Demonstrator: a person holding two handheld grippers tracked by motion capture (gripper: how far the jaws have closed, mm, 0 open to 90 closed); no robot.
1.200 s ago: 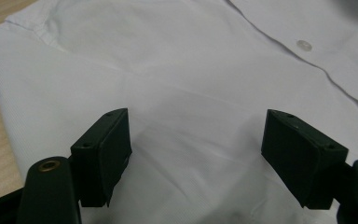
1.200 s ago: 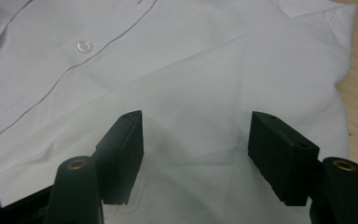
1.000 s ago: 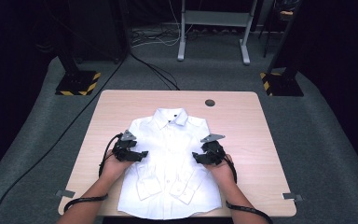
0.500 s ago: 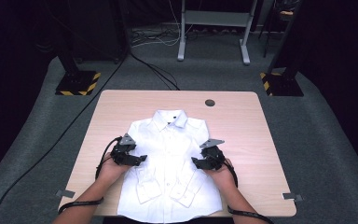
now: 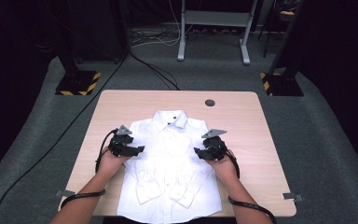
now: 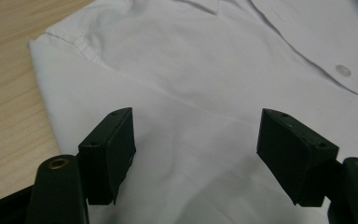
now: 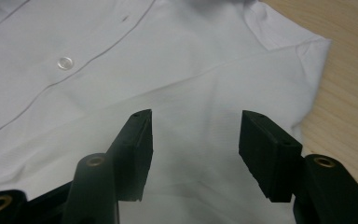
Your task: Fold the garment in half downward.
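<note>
A white button-up shirt (image 5: 170, 158) lies flat and face up on the wooden table (image 5: 242, 121), collar away from me and both sleeves folded in over the front. My left gripper (image 5: 139, 150) hovers over the shirt's left shoulder area, open, with white cloth (image 6: 196, 135) between its jaws but not pinched. Over the shirt's right shoulder area my right gripper (image 5: 197, 151) is open too, above the sleeve seam (image 7: 200, 74). Buttons (image 7: 65, 63) on the placket show near each gripper.
A small dark round disc (image 5: 209, 102) is set in the table near its far edge. Bare wood (image 6: 9, 93) lies beside each shoulder of the shirt. Black stands with yellow-striped bases (image 5: 77, 83) and cables sit on the grey floor beyond the table.
Both grippers have drawn slightly toward me and lower over the shirt's shoulders. The shirt has not moved.
</note>
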